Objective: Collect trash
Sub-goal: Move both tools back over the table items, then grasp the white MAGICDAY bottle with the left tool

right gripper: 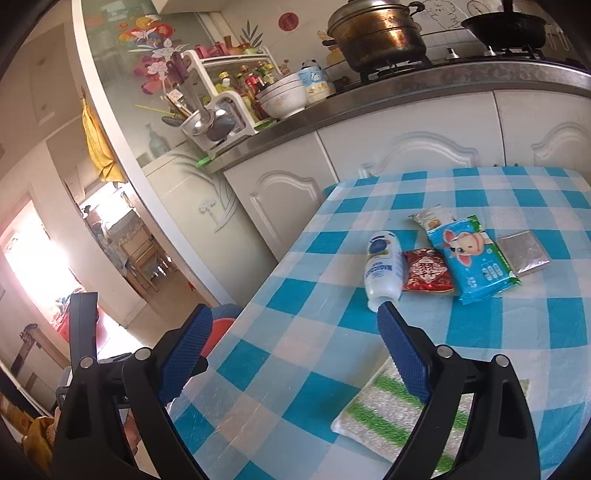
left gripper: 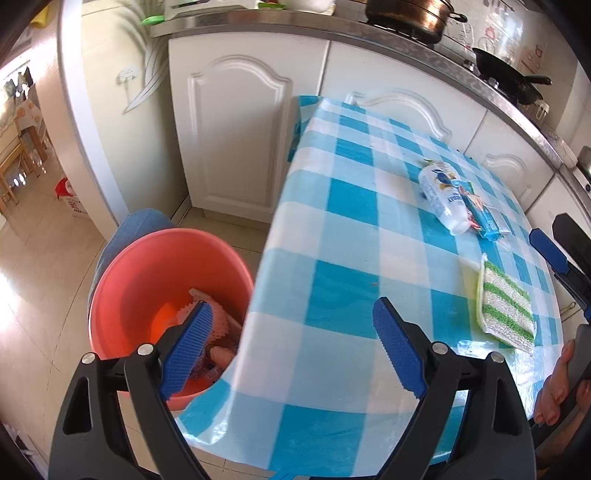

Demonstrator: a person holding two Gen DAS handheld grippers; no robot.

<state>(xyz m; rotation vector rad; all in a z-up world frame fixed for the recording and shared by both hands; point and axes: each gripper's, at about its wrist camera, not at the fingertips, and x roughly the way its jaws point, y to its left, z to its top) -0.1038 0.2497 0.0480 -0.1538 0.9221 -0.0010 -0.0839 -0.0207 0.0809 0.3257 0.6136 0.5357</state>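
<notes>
Covering table (right gripper: 295,332), blue-checked cloth, beside white kitchen cabinets (left gripper: 240,129).

Bright daylight floods in from the doorway (right gripper: 33,258), blowing it out; glare streaks the tabletop (right gripper: 236,402), fisheye edges curve, slight blur.

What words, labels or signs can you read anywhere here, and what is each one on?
White bottle: blue print, too blurred to read for certain.
Blue wipes pack: cartoon animal, small print unreadable.
Red packet: pattern only, unreadable.
Round red wall sticker: one character, too blurred.
Tub on the counter: label unreadable.
</notes>
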